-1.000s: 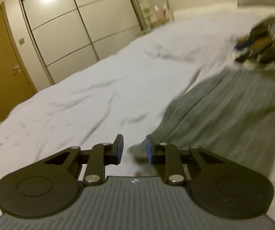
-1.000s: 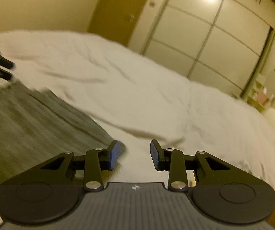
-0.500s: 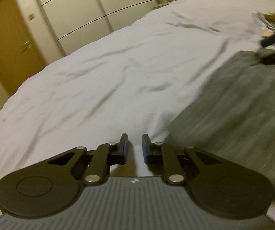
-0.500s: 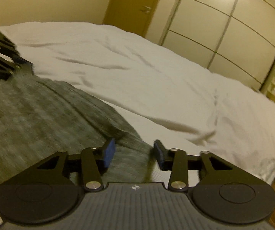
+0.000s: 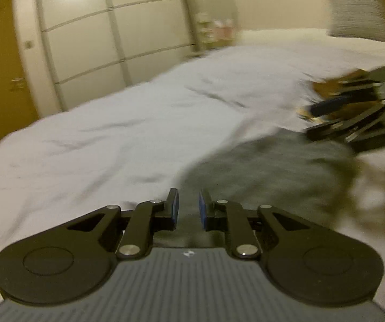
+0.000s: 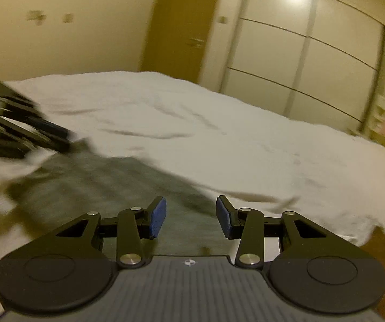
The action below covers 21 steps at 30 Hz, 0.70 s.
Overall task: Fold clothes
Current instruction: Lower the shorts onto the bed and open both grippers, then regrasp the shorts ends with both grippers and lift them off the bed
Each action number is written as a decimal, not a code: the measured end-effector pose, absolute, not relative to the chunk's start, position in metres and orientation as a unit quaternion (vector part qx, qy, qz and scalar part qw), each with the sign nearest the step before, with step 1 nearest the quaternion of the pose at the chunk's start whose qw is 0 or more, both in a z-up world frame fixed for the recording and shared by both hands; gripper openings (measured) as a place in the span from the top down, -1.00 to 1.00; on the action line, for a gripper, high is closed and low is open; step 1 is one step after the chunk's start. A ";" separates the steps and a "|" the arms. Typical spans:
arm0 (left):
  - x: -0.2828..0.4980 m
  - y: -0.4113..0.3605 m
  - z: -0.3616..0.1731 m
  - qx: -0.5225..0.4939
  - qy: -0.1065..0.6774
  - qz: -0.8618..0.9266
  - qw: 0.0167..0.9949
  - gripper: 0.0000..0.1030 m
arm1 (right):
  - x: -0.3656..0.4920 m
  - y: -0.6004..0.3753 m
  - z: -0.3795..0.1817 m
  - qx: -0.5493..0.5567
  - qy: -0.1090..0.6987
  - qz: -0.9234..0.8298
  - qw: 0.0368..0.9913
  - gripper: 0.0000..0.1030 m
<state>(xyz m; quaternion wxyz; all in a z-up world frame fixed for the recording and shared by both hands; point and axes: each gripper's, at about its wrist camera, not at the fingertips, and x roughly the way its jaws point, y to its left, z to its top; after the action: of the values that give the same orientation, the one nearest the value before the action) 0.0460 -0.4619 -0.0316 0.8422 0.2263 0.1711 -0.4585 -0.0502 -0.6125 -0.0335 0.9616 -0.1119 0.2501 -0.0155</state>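
My left hand-held gripper (image 5: 188, 206) hangs low over the near edge of the grey garment (image 5: 259, 171), its blue-padded fingers (image 5: 175, 206) parted by a narrow gap with grey cloth showing in between; whether the pads are actually pinching the fabric I cannot tell through the blur. My right hand-held gripper (image 6: 191, 216) sits over the garment's other near edge with its fingers (image 6: 158, 216) spread well apart, released, nothing between them but the cloth lying below.

The garment lies spread on the white bed (image 5: 111, 139), at the edge nearest me, and looks rumpled rather than flat. From the left wrist view my right hand-held gripper appears at the garment's far right corner; from the right wrist view the left one shows at the garment's far left. Beyond the garment, across the bed, stand the wardrobe (image 6: 308, 53) with its sliding panels and a brown door (image 6: 181, 21). A grey pillow (image 5: 359, 10) leans at the head of the bed.
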 end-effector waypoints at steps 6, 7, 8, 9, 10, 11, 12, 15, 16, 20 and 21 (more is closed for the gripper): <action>0.065 -0.454 -0.082 0.278 0.196 -0.418 0.843 0.70 | -0.053 -0.620 -0.067 -0.171 0.277 -0.006 0.945 0.22; 0.072 -0.449 -0.083 0.273 0.202 -0.413 0.845 0.71 | -0.055 -0.629 -0.068 -0.157 0.277 -0.011 0.948 0.22; 0.073 -0.446 -0.082 0.280 0.199 -0.407 0.846 0.71 | -0.057 -0.638 -0.068 -0.145 0.276 -0.017 0.950 0.21; 0.073 -0.445 -0.080 0.289 0.196 -0.401 0.847 0.72 | -0.060 -0.643 -0.067 -0.137 0.275 -0.021 0.951 0.21; 0.073 -0.445 -0.080 0.294 0.193 -0.397 0.848 0.72 | -0.061 -0.647 -0.066 -0.124 0.275 -0.021 0.953 0.21; 0.073 -0.445 -0.080 0.292 0.194 -0.395 0.849 0.72 | -0.061 -0.651 -0.066 -0.116 0.275 -0.023 0.954 0.21; 0.073 -0.445 -0.080 0.289 0.196 -0.392 0.851 0.72 | -0.063 -0.652 -0.067 -0.112 0.276 -0.026 0.954 0.21; 0.072 -0.446 -0.074 0.293 0.196 -0.387 0.852 0.72 | -0.066 -0.654 -0.066 -0.097 0.278 -0.036 0.955 0.21; 0.070 -0.445 -0.073 0.297 0.196 -0.385 0.852 0.72 | -0.066 -0.654 -0.064 -0.093 0.278 -0.040 0.955 0.21; 0.064 -0.434 -0.062 0.300 0.204 -0.378 0.852 0.68 | -0.076 -0.643 -0.043 -0.091 0.271 -0.063 0.956 0.20; 0.063 -0.434 -0.060 0.302 0.204 -0.375 0.852 0.68 | -0.084 -0.640 -0.036 -0.093 0.268 -0.065 0.957 0.20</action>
<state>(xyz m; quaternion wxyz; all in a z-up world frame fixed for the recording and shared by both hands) 0.0634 -0.4341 -0.0601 0.8522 0.3021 0.2038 -0.3754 -0.0837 -0.6399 -0.0364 0.9566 -0.0932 0.2685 -0.0648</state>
